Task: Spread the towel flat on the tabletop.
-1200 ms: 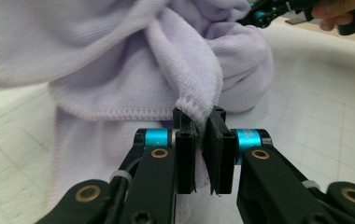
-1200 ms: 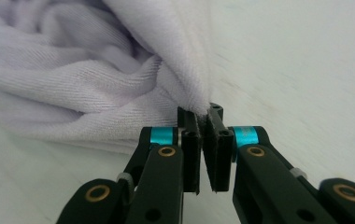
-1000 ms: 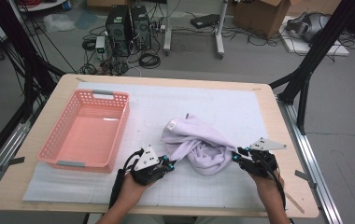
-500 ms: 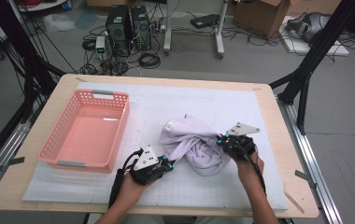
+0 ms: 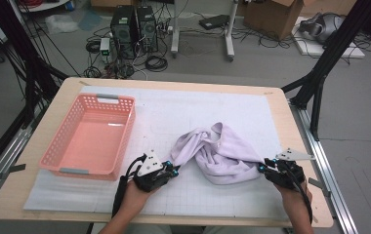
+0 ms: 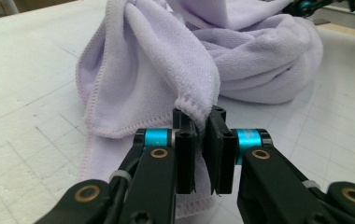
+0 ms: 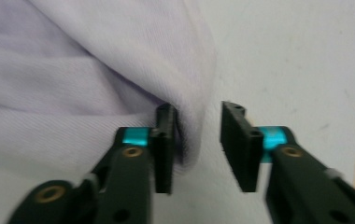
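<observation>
A crumpled lilac towel (image 5: 222, 153) lies on the white gridded mat (image 5: 174, 109), right of centre. My left gripper (image 5: 175, 168) sits at the towel's left end. In the left gripper view it (image 6: 200, 114) is shut on a hemmed corner of the towel (image 6: 166, 60). My right gripper (image 5: 263, 167) is at the towel's lower right edge. In the right gripper view its jaws (image 7: 199, 109) stand apart around a fold of the towel (image 7: 73, 70). The cloth touches the left jaw, and a gap shows beside the right one.
An empty pink plastic basket (image 5: 115, 100) stands on the left part of the mat. The wooden table edge (image 5: 286, 117) runs close beside my right hand. Black frame legs, computer towers and cables are on the floor beyond the table.
My right gripper went left into the towel, then came back out to the right, and the towel's right edge now reaches out toward it. The left gripper has held still.
</observation>
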A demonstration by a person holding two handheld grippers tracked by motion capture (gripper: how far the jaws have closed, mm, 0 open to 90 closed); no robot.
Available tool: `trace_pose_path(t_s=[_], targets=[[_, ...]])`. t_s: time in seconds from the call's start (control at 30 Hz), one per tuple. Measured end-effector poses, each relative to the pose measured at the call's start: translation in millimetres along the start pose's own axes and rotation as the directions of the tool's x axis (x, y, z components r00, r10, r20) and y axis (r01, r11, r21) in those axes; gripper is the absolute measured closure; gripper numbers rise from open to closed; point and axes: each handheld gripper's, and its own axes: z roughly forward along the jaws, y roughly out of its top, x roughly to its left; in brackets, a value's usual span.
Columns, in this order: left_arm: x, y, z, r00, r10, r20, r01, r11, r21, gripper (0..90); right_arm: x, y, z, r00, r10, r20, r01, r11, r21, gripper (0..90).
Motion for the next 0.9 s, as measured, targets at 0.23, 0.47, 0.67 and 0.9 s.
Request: trace_pose_path(t_s=[0.23, 0.47, 0.67, 0.9], targets=[[5.1, 0.4, 2.3, 0.9965, -0.056, -0.062, 0.057, 0.9984, 0.006, 48.1, 20.6, 35.4, -0.2, 0.9953, -0.036, -0.09, 0.021, 0.987, -0.157, 46.1], [6.0, 0.4, 3.6, 0.9967, -0.066, -0.048, 0.066, 0.9977, 0.016, 50.1, 51.2, 54.7, 52.0, 0.9825, -0.131, -0.132, 0.132, 0.991, -0.002, 58.1], [6.3, 0.5, 3.7, 0.9967, -0.066, -0.048, 0.067, 0.9977, 0.015, 54.2, 40.7, 38.6, 39.7, 0.9836, -0.123, -0.131, 0.125, 0.992, 0.006, 84.3], [3.7, 0.7, 4.4, 0.9979, -0.039, -0.051, 0.04, 0.999, 0.02, 68.5, 10.8, -1.1, -12.7, 0.9962, -0.06, -0.063, 0.06, 0.998, -0.014, 84.2]])
